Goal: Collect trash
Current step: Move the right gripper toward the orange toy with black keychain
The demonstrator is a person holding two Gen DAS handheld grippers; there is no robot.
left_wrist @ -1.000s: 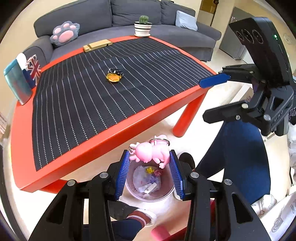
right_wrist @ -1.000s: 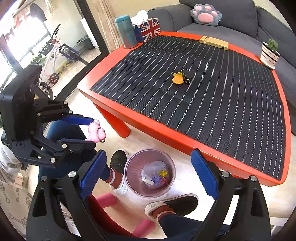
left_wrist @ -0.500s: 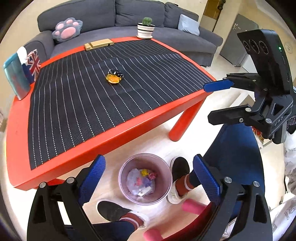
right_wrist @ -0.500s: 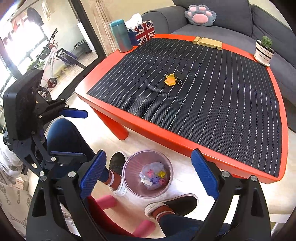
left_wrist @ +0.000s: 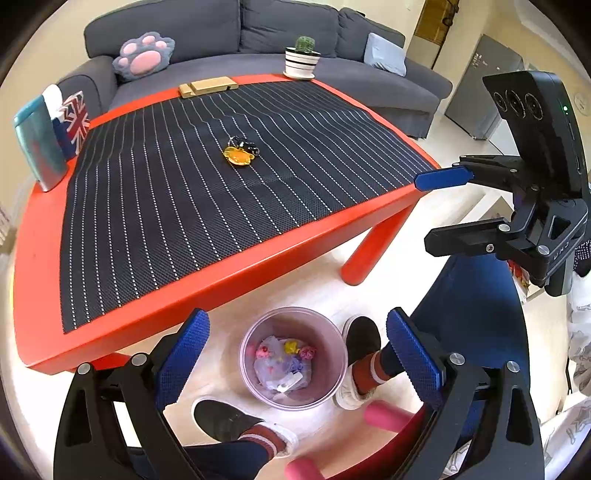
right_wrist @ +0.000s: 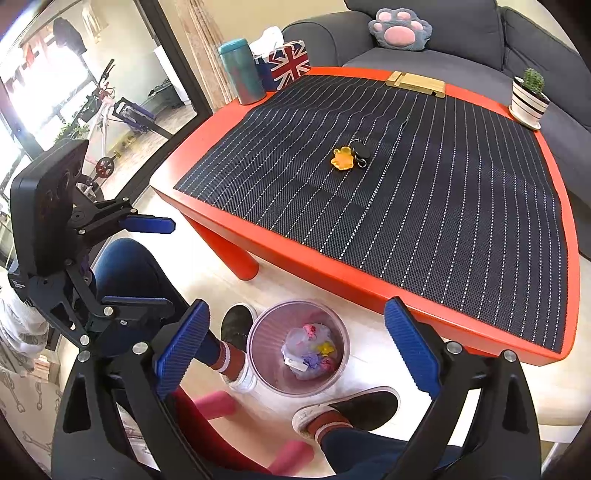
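My left gripper point(left_wrist: 295, 354) stood with its two blue ribbed pads spread wide and nothing between them; its jaws had just been opening. Directly below and between the pads sat one translucent pink round waste bin point(left_wrist: 334, 360) on the pale floor, holding one crumpled clear bag with several small coloured toys, pink, yellow and purple; their exact count could not be told. My right gripper point(right_wrist: 297, 350) was likewise wide apart and empty, above the same bin, which lay between its pads. Two dark shoes point(left_wrist: 225, 419) of mine flanked the bin, one on each side.

Ahead of both tools stood one red low table point(left_wrist: 229, 266) covered by one black mat with white dotted stripes point(left_wrist: 166, 192). On the mat, well ahead of the pads, lay one yellow paw-shaped keychain joined to a black fob point(left_wrist: 239, 155). At the table's far edge were one wooden block point(left_wrist: 207, 86), one striped pot with a cactus point(left_wrist: 302, 62), one teal tumbler point(right_wrist: 242, 72) and one Union Jack tissue box point(right_wrist: 290, 62). Beyond stood one grey sofa point(left_wrist: 258, 26) bearing one paw-print cushion point(left_wrist: 144, 55).
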